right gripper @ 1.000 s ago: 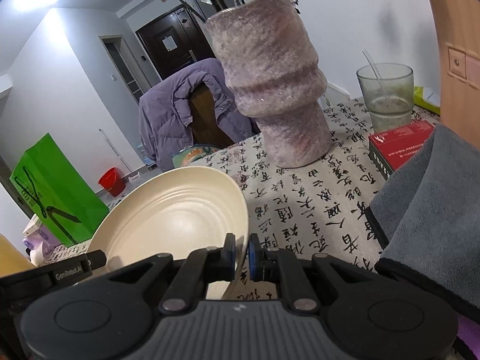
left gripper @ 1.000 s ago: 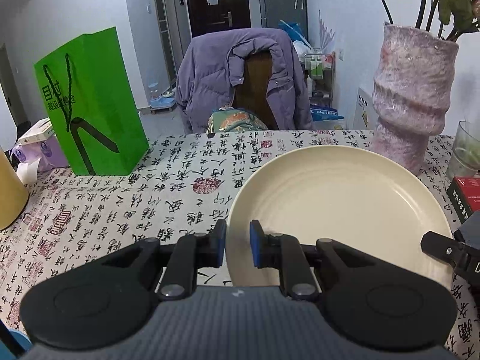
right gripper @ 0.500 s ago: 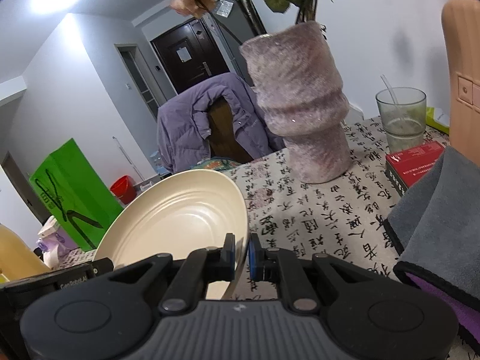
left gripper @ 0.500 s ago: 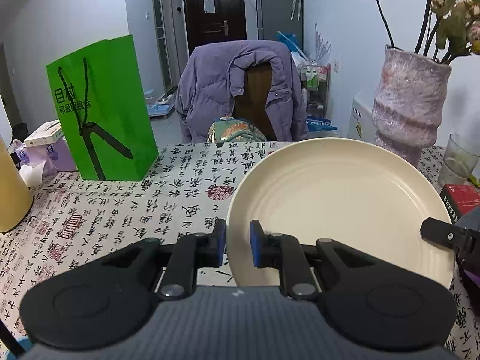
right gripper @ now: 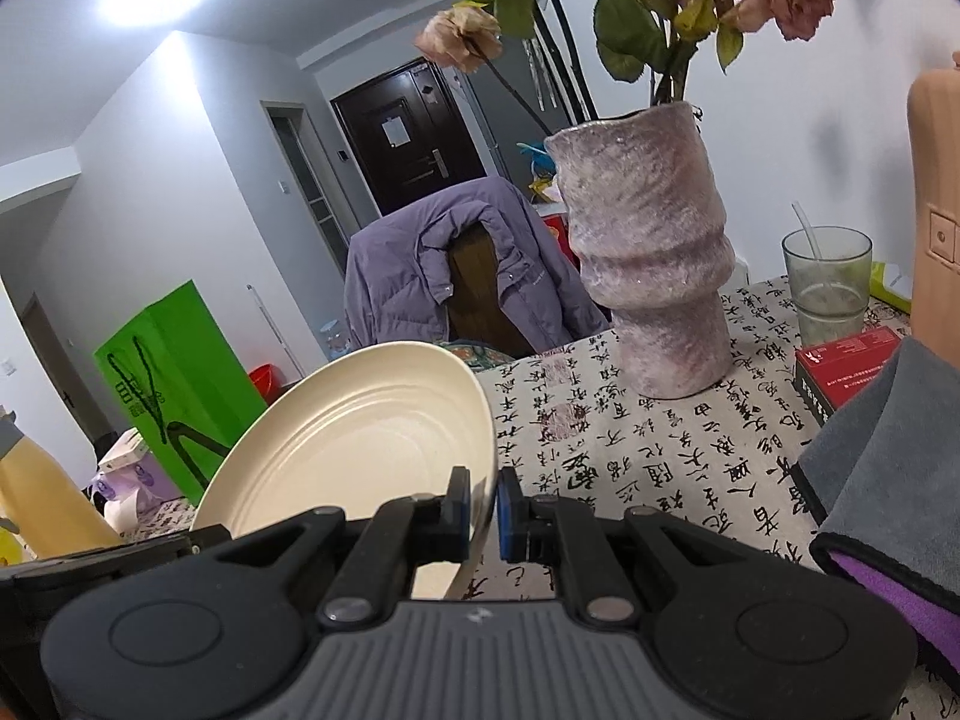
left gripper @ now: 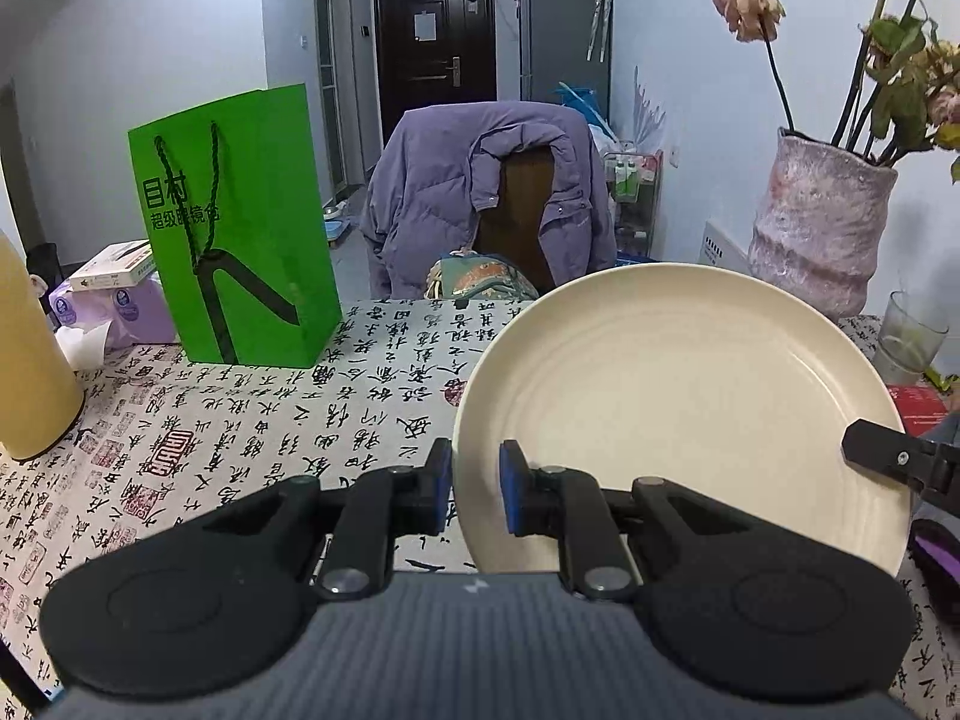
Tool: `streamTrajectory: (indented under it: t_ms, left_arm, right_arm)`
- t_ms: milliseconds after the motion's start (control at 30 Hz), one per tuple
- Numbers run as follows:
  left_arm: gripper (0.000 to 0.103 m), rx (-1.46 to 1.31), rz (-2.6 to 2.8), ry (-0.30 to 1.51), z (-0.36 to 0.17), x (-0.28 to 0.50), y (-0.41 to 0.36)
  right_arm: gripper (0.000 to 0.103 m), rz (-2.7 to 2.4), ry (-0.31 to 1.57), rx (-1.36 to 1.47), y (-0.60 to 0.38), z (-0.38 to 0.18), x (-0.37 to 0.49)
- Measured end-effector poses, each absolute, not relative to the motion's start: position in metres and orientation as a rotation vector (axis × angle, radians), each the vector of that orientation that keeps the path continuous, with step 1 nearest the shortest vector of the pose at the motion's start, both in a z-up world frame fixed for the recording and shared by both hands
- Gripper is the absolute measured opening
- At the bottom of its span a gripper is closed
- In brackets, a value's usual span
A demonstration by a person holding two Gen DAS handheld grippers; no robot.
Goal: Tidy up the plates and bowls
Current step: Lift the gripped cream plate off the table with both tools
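A round cream plate (left gripper: 684,414) with faint rings hangs tilted above the worktop (left gripper: 252,420), its opposite rims clamped by the left gripper (left gripper: 474,492) and the right gripper (right gripper: 480,510).

The plate (left gripper: 690,414) was plain cream with faint rings. The tablecloth (left gripper: 252,438) was off-white, covered in black calligraphy and red seals. To the far left stood a bright green bag (left gripper: 240,228) with black lettering; far right, a mottled pink-grey vase (left gripper: 816,228). A purple jacket (left gripper: 432,204) hung beyond.
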State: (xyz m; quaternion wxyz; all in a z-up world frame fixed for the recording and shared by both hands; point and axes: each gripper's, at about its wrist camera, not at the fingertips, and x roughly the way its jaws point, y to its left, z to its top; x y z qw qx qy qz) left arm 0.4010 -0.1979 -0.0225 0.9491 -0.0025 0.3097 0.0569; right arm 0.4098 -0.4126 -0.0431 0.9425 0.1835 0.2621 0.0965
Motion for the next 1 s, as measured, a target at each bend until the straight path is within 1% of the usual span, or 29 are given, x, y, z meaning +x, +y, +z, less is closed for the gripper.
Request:
streamTrajectory:
  t_ms: [400,1000]
  left_arm:
    - [0.017,-0.050,0.076,0.596,-0.006,0.375,-0.178]
    - [0.017,-0.069,0.060,0.545,0.016,0.342,-0.160]
  right_arm:
    - [0.009,0.216,0.490,0.343,-0.399,-0.032,0.393]
    - [0.009,0.208,0.486,0.327,-0.381,-0.014,0.362]
